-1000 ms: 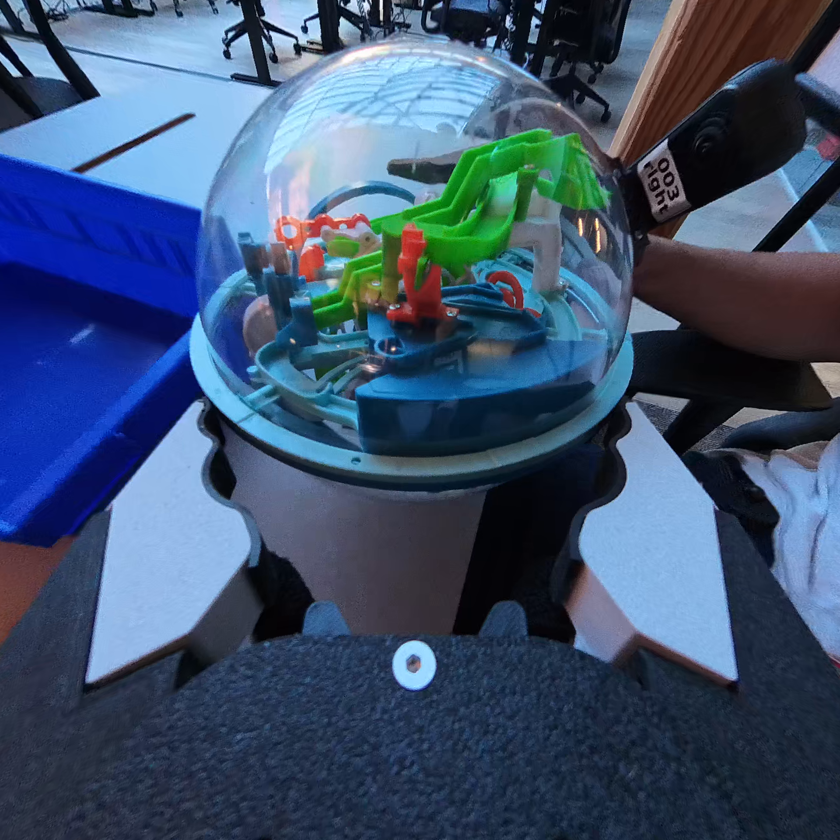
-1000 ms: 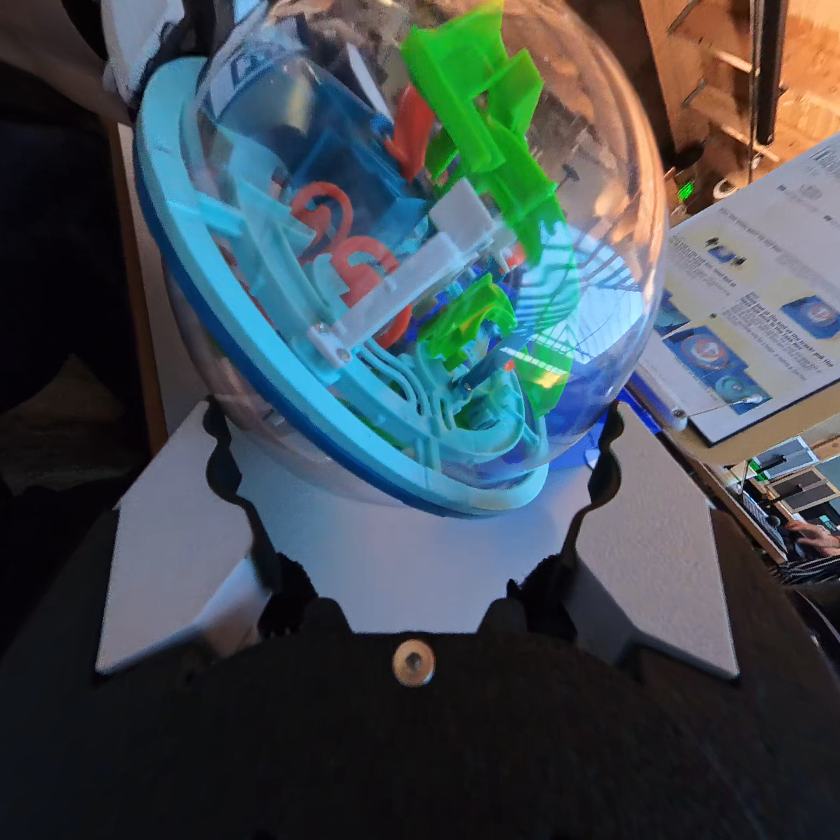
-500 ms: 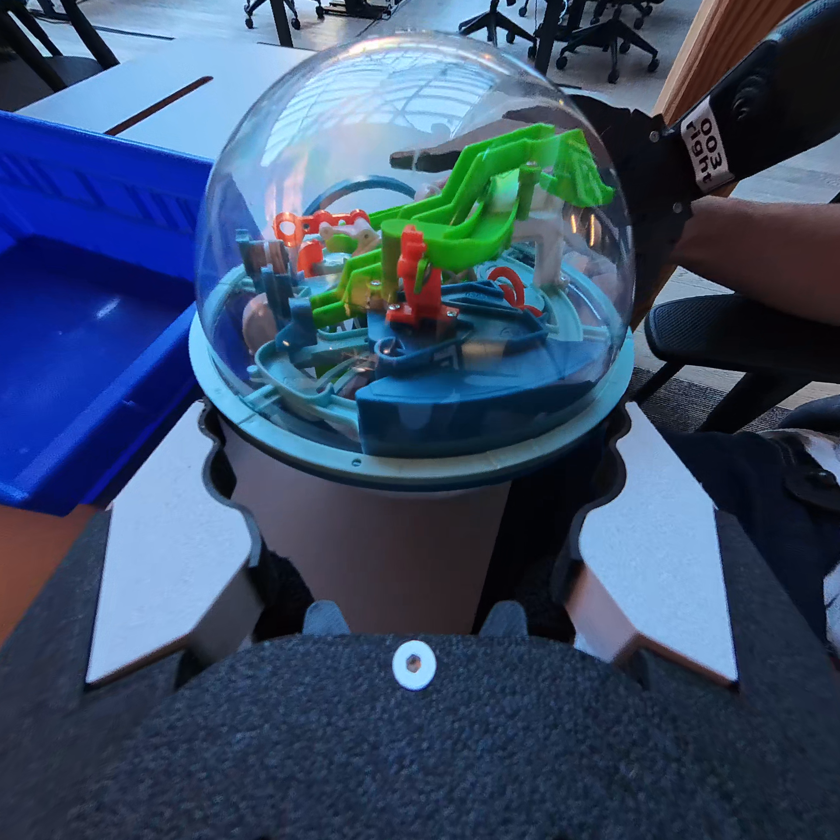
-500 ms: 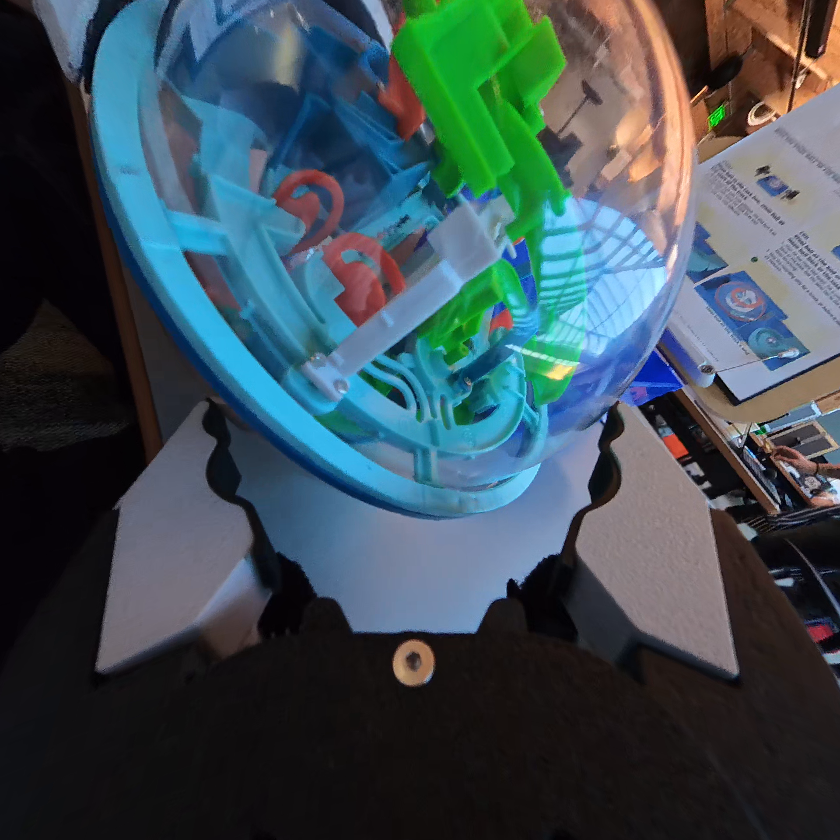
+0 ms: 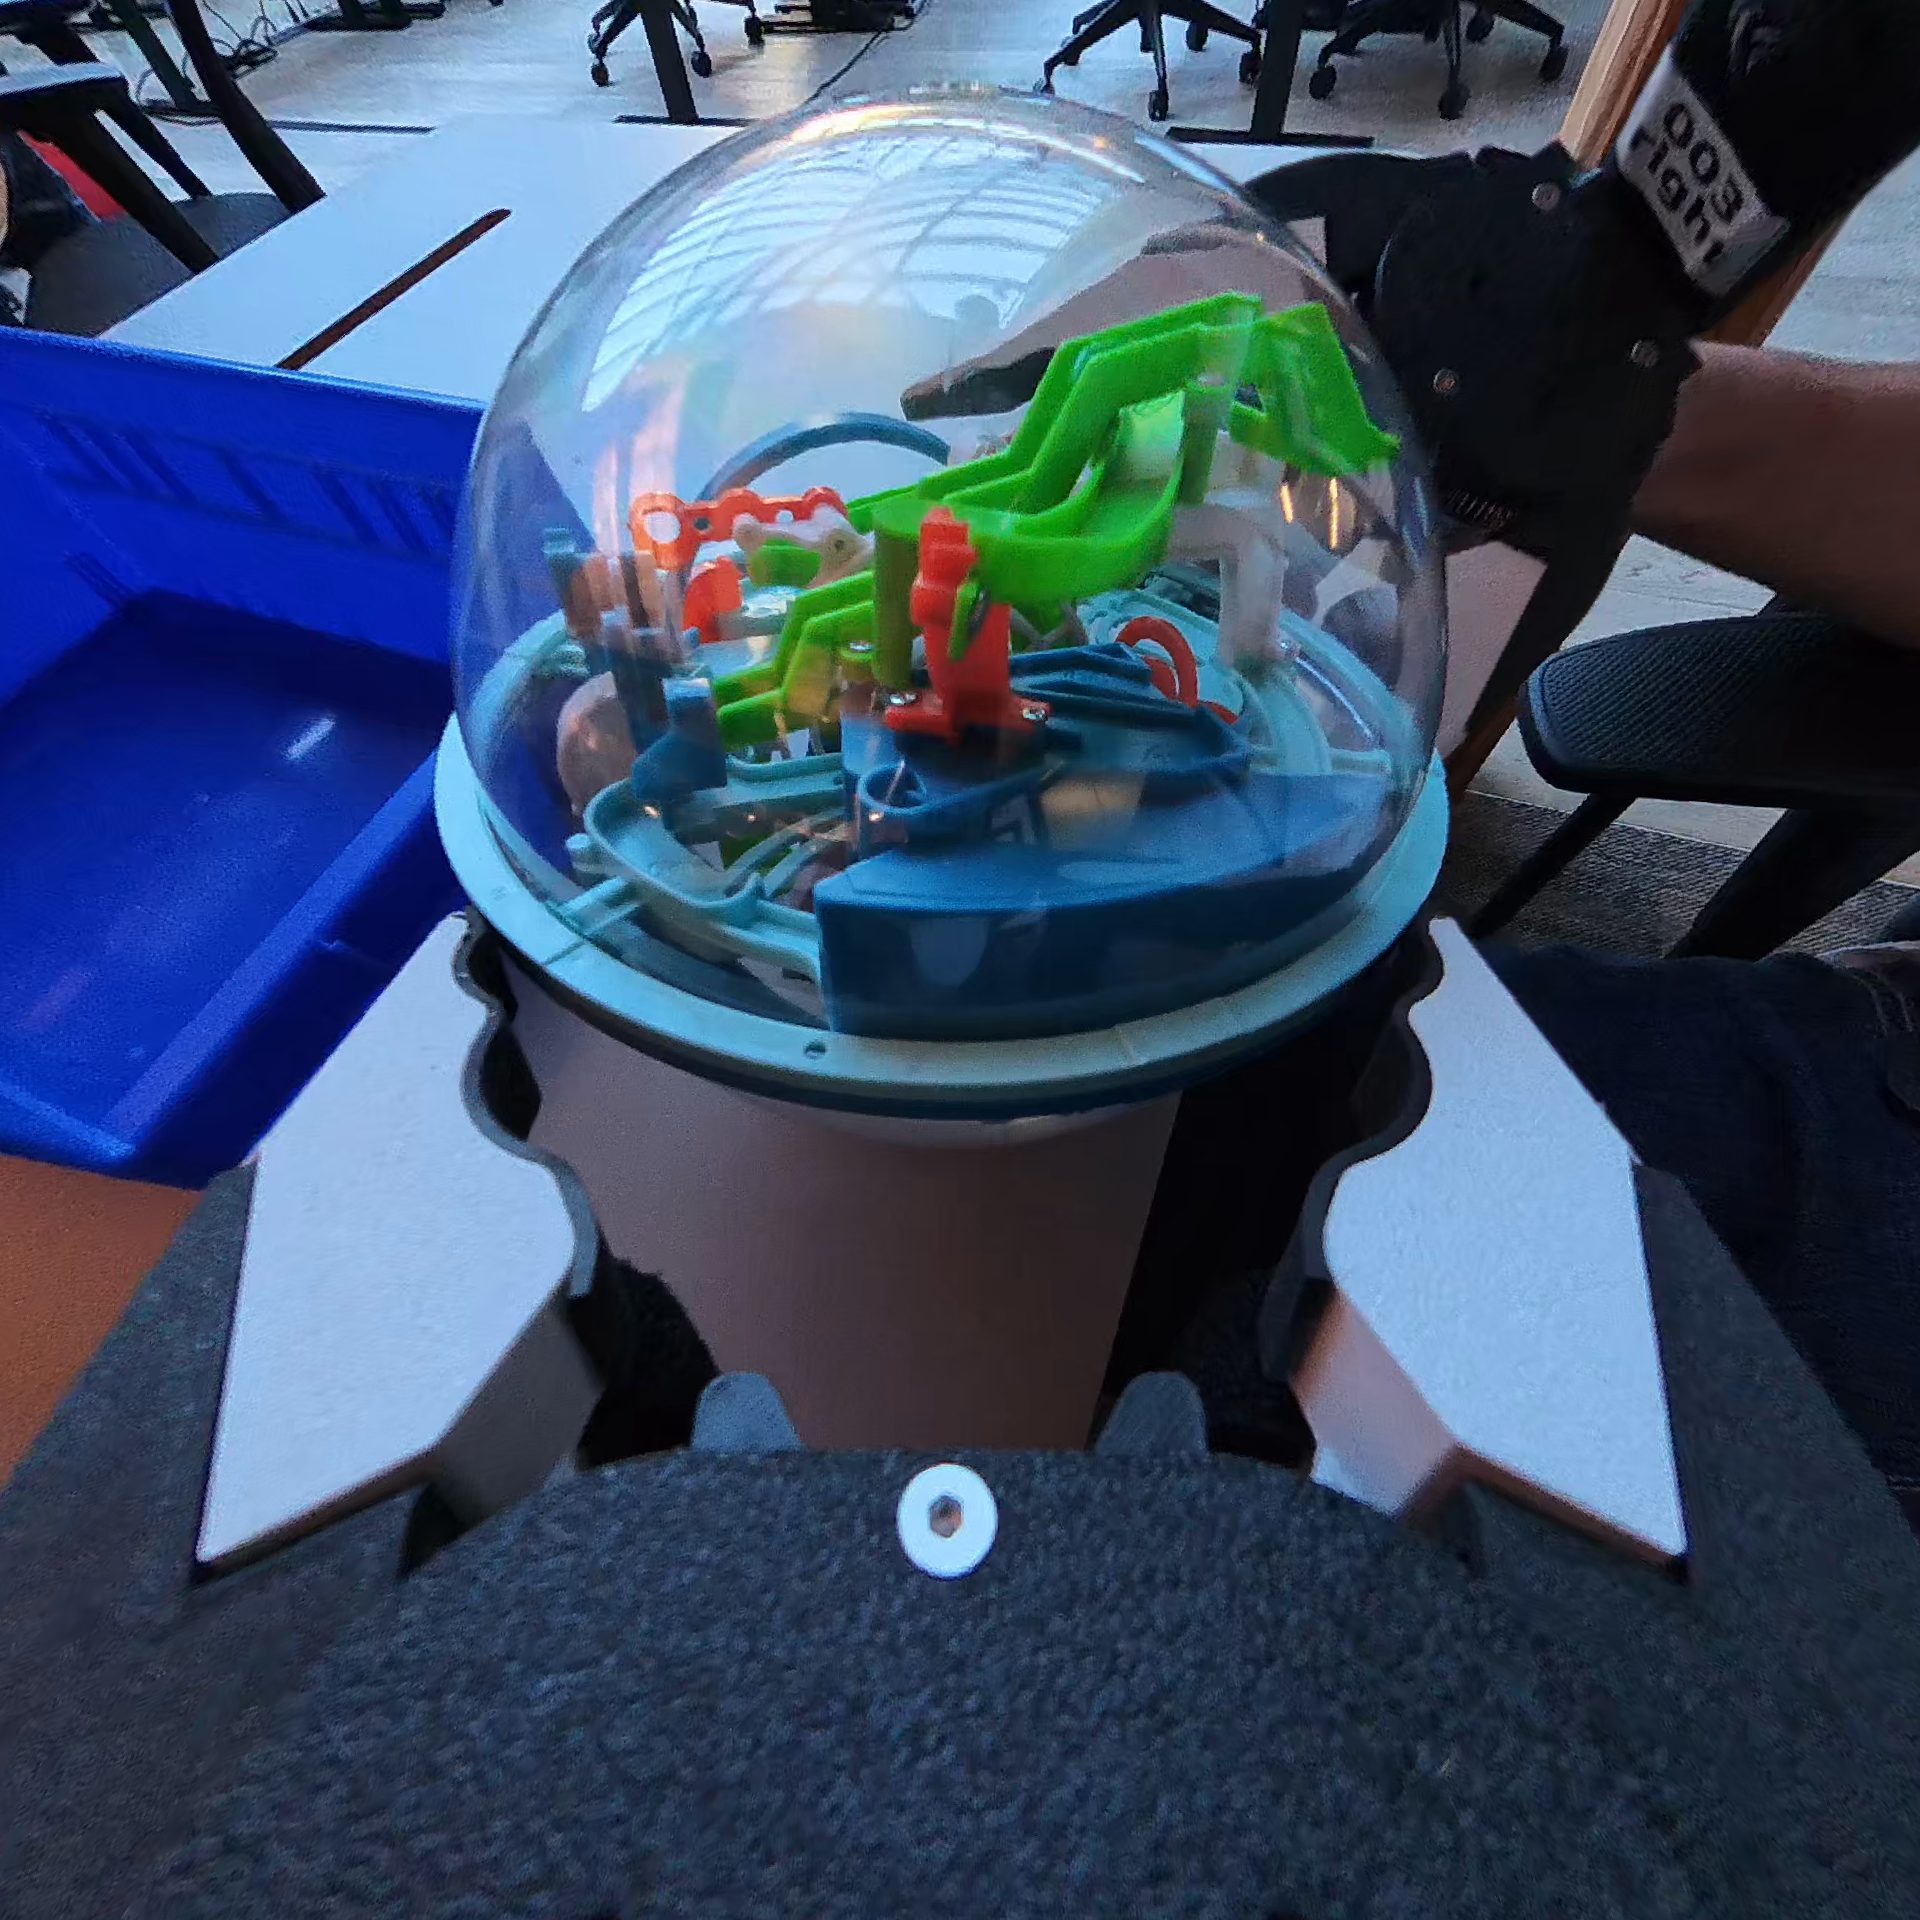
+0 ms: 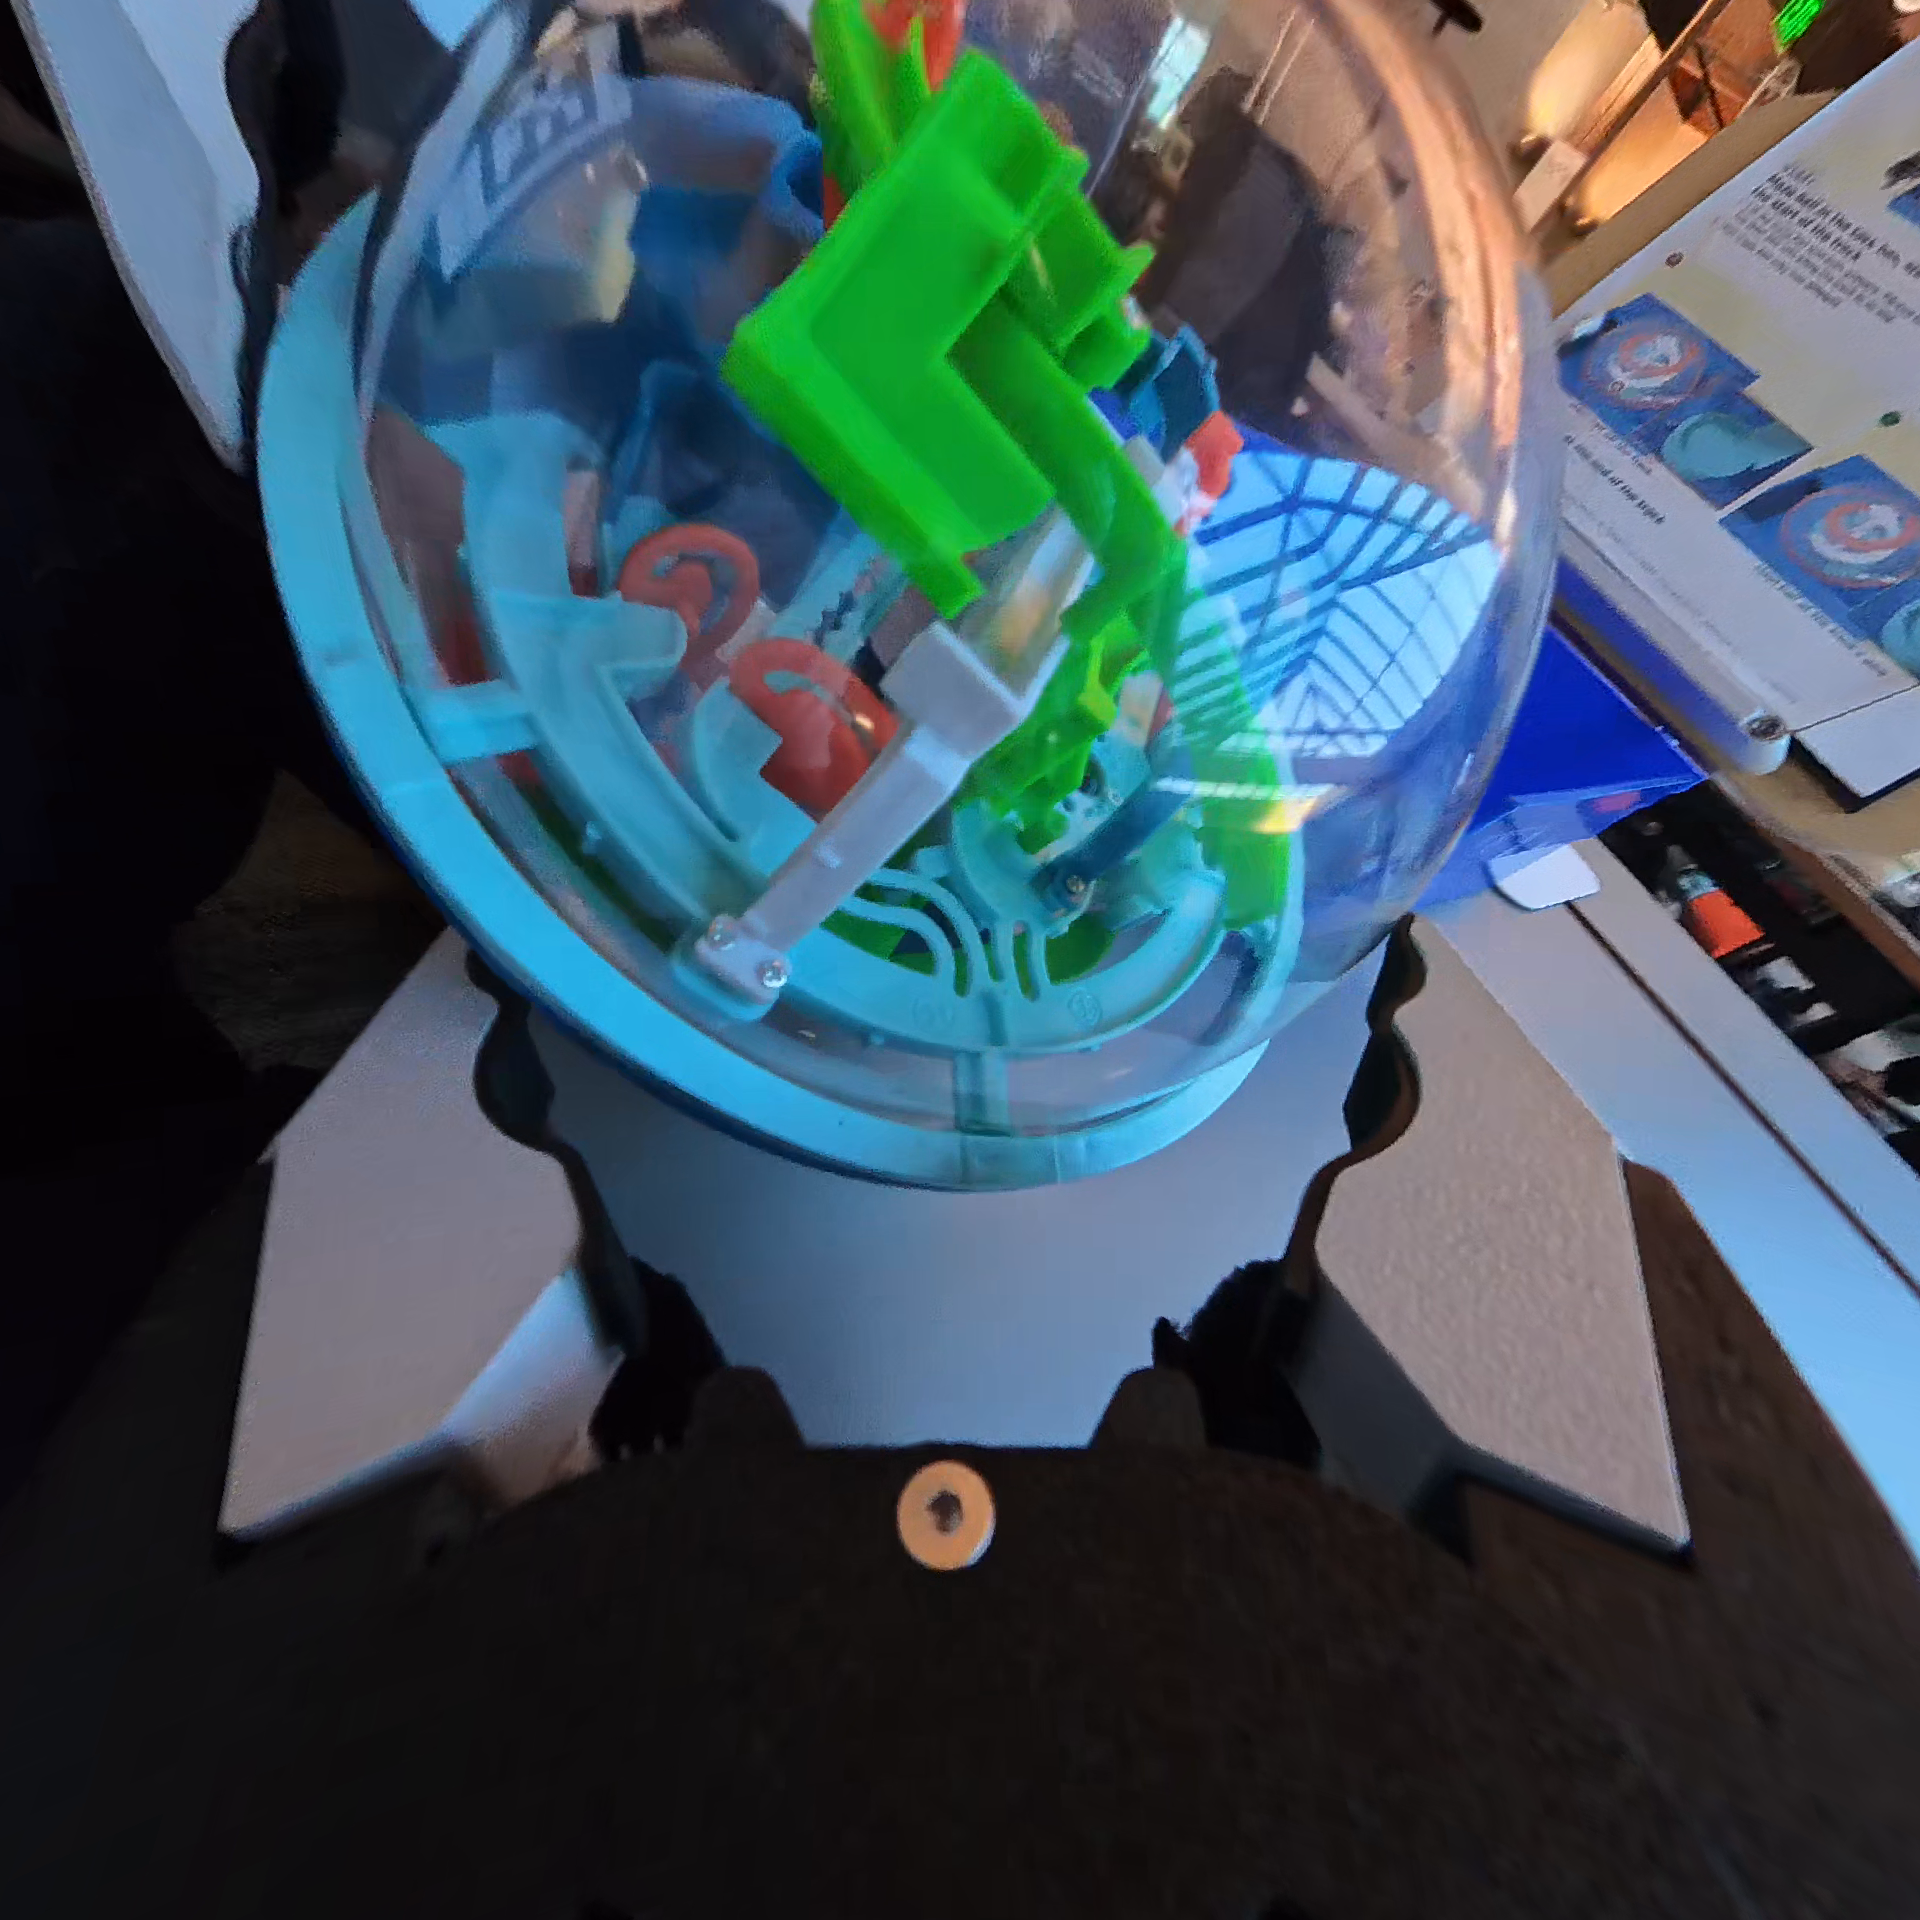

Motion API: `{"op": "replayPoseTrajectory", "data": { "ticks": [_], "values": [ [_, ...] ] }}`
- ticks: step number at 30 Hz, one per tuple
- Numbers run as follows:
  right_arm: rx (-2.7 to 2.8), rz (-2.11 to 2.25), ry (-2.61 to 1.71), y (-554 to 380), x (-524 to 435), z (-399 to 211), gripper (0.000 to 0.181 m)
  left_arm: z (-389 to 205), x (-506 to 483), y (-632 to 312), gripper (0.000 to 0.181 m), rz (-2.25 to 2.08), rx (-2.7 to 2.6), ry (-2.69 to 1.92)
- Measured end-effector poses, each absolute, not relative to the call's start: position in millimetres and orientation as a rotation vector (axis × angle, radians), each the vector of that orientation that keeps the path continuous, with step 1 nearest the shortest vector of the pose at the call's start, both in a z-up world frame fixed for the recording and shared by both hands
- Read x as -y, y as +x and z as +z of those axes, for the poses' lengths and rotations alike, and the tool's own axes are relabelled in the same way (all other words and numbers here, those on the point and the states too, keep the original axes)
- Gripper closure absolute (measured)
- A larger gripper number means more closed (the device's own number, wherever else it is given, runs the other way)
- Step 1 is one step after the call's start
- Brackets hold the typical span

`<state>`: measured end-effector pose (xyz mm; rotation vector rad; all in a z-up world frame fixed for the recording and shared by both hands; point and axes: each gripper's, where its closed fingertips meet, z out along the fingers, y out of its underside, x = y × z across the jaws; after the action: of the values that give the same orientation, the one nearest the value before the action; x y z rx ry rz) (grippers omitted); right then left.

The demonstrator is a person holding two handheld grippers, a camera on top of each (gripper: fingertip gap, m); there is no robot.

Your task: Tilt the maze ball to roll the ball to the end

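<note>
- Up close, we see the maze ball [image 5: 940, 582], a clear dome over a pale blue ring, lifted between both grippers.
- Our left gripper [image 5: 948, 997] has its white fingers [image 5: 405, 1236] spread wide on either side of the ball's lower half, touching it just under the ring; they clasp the ball.
- Our right gripper [image 6: 935, 1049] likewise has its fingers [image 6: 1496, 1278] set wide against the ball's sides, gripping it; from the left wrist view its black body [image 5: 1496, 312] shows at the ball's far right.
- Inside the dome we see bright green ramps [image 5: 1081, 499], orange-red pieces [image 5: 956, 644] and dark blue tracks [image 5: 1039, 883]; we cannot make out the small rolling ball.
- From the left the ring looks nearly level; from the right it looks steeply tilted.
- Beside the ball, to the left, sits a blue bin [image 5: 208, 748] on a white surface [image 5: 436, 229].
- A printed sheet [image 6: 1766, 436] lies at the right of the right wrist view.
</note>
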<state>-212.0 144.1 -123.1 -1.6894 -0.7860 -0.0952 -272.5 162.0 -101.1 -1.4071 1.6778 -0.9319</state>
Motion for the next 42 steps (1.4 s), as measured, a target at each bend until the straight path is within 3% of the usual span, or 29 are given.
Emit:
{"op": "replayPoseTrajectory", "data": {
  "ticks": [17, 28, 42],
  "values": [
    [0.792, 0.117, -1.771, -216.7, -122.0, -115.6, 0.026, -100.6, -155.9, -272.6, 0.023, -0.933, -1.687, -1.373],
    [0.466, 0.540, -1.748, -221.6, -126.6, -73.8, 0.030, -103.9, -153.9, -271.7, 0.024, -0.875, -1.648, -1.361],
    [0.427, 0.519, -1.803, -215.5, -131.3, -77.3, 0.027, -97.5, -144.4, -271.7, 0.031, -0.929, -1.582, -1.321]
  ]
}}
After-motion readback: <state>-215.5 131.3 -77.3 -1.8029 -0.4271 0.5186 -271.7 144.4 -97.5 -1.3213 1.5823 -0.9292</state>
